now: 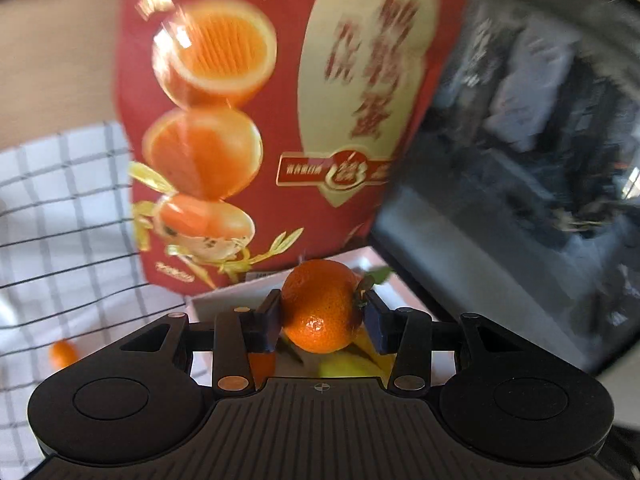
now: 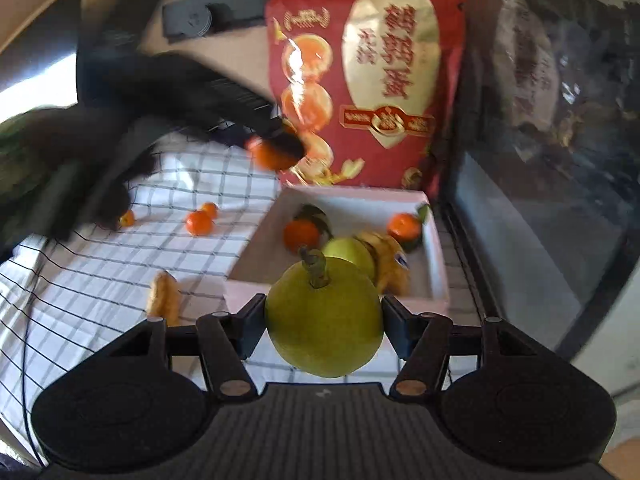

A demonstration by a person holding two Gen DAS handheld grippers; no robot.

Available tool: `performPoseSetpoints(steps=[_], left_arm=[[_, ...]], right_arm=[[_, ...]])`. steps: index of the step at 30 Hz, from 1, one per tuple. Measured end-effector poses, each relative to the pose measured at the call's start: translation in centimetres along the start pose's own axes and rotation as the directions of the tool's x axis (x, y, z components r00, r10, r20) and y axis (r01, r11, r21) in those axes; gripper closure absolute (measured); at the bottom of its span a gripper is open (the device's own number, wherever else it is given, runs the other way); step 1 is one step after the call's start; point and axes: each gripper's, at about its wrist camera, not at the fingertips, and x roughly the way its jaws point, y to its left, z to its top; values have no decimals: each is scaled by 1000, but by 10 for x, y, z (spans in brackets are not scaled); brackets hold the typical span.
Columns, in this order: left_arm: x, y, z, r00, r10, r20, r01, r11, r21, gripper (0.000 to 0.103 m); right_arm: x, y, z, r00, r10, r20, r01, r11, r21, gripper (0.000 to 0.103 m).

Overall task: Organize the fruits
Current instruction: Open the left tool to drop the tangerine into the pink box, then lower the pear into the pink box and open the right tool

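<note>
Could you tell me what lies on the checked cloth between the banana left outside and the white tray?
Nothing: in the right wrist view the checked cloth is bare between the loose banana and the white tray.

A tangerine point(image 1: 320, 312) is clamped between the pads of the left gripper point(image 1: 322, 316), above a white box point(image 1: 224, 304). A red bag point(image 1: 288, 120) is seen behind it, a checked cloth point(image 1: 68, 216) to the left, where another tangerine point(image 1: 63, 354) lies.
</note>
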Motion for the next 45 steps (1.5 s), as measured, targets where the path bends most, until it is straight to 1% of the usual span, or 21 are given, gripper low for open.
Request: performPoseSetpoints(steps=[2, 3, 4, 5, 6, 9, 12, 14, 18, 21, 23, 25, 28, 30, 33, 37, 40, 45], left_arm=[[34, 6, 2, 998, 20, -56, -21, 1000, -15, 55], [44, 9, -1, 997, 36, -71, -37, 999, -11, 55], [51, 14, -3, 996, 53, -69, -54, 999, -3, 55], [53, 17, -5, 996, 71, -49, -71, 997, 4, 56], [49, 20, -7, 998, 65, -27, -65, 998, -1, 56], [23, 30, -9, 999, 13, 44, -10, 998, -63, 56], [-18, 36, -15, 993, 10, 115, 1, 996, -94, 56], [-51, 38, -29, 988, 22, 154, -6, 995, -101, 56], [-100, 49, -64, 982, 71, 176, -51, 992, -114, 56], [-127, 59, -98, 982, 108, 155, -85, 985, -149, 56], [-139, 66, -122, 985, 122, 120, -99, 978, -184, 56], [-145, 70, -143, 988, 131, 82, -112, 973, -202, 56], [-153, 77, -170, 987, 155, 32, -144, 964, -224, 56], [-159, 85, -183, 987, 161, 14, -151, 951, -269, 56], [-169, 91, -196, 986, 167, 5, -158, 942, -296, 56], [-177, 97, -205, 985, 171, 1, -163, 938, -307, 56], [-178, 100, -208, 984, 176, -9, -169, 931, -325, 56], [-175, 94, -209, 988, 157, -13, -153, 936, -316, 56]], right_arm=[[1, -5, -4, 999, -20, -29, 21, 999, 25, 41], [1, -6, -7, 999, -30, -39, 32, 999, 35, 41], [1, -8, -9, 998, -40, -47, 42, 998, 44, 41], [-1, -10, -11, 997, -53, -52, 56, 997, 54, 41], [-1, -13, -12, 997, -62, -54, 66, 996, 62, 41], [-1, -22, -13, 995, -81, -53, 86, 991, 102, 41], [3, -28, -1, 996, -79, -37, 83, 989, 121, 41], [5, -28, 12, 999, -53, -10, 53, 991, 126, 41], [27, -21, 51, 999, 48, 24, -51, 989, 138, 41], [63, -13, 75, 989, 150, 2, -148, 973, 179, 41], [91, -8, 81, 979, 198, -47, -183, 957, 224, 41], [116, -2, 79, 970, 222, -100, -191, 949, 251, 41], [143, 7, 68, 959, 210, -188, -160, 955, 250, 41], [154, 11, 59, 950, 213, -227, -154, 955, 253, 41], [162, 11, 51, 940, 216, -263, -150, 957, 249, 41], [164, 15, 46, 933, 219, -286, -172, 969, 178, 41], [164, 15, 46, 926, 225, -302, -184, 970, 161, 41], [162, 14, 49, 920, 232, -316, -195, 970, 145, 40]])
